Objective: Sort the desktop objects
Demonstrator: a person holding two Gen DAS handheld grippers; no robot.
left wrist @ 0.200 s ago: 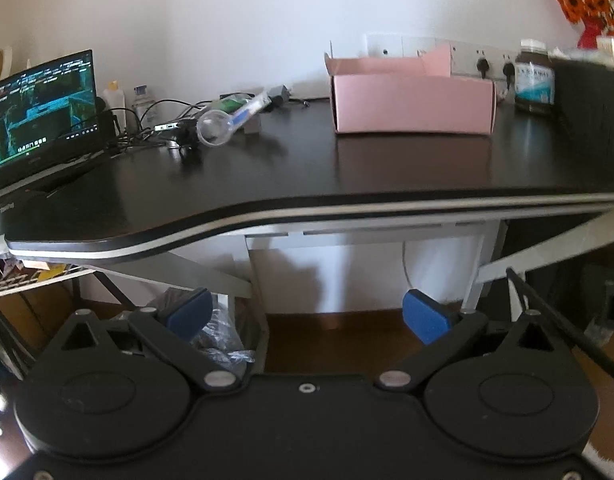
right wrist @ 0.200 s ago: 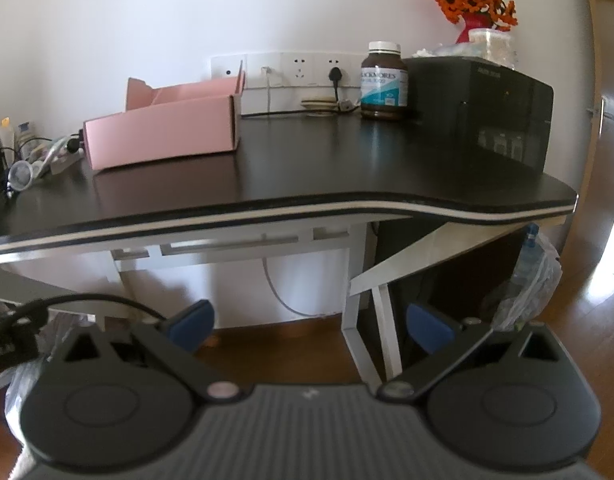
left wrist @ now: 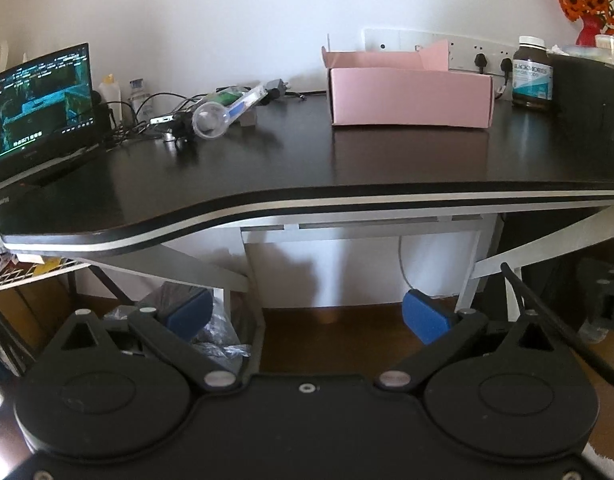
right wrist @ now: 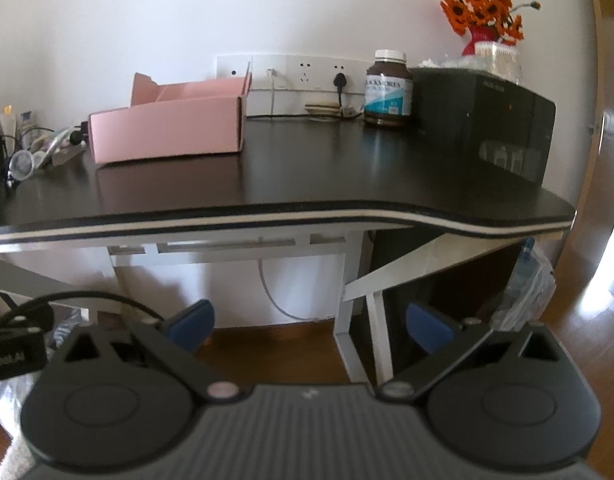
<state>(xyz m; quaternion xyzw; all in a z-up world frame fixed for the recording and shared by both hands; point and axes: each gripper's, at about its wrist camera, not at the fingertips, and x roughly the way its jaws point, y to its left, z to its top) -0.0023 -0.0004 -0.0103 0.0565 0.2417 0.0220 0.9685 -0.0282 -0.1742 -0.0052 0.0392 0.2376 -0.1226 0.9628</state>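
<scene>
Barely anything's been shifted since the earlier frame. Left gripper (left wrist: 306, 316) and right gripper (right wrist: 310, 325) are held wide apart, nothing gripped, below the desk (left wrist: 291, 168); the pink box (left wrist: 411, 98) is left untouched.

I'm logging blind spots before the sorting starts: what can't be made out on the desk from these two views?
- Pink box contents: both views sit too low; its walls hide the inside.
- Laptop: cut off by the left wrist frame edge.
- Cable clutter: small and blurred in the right wrist view.
- Brown bottle: small label print unreadable.
</scene>
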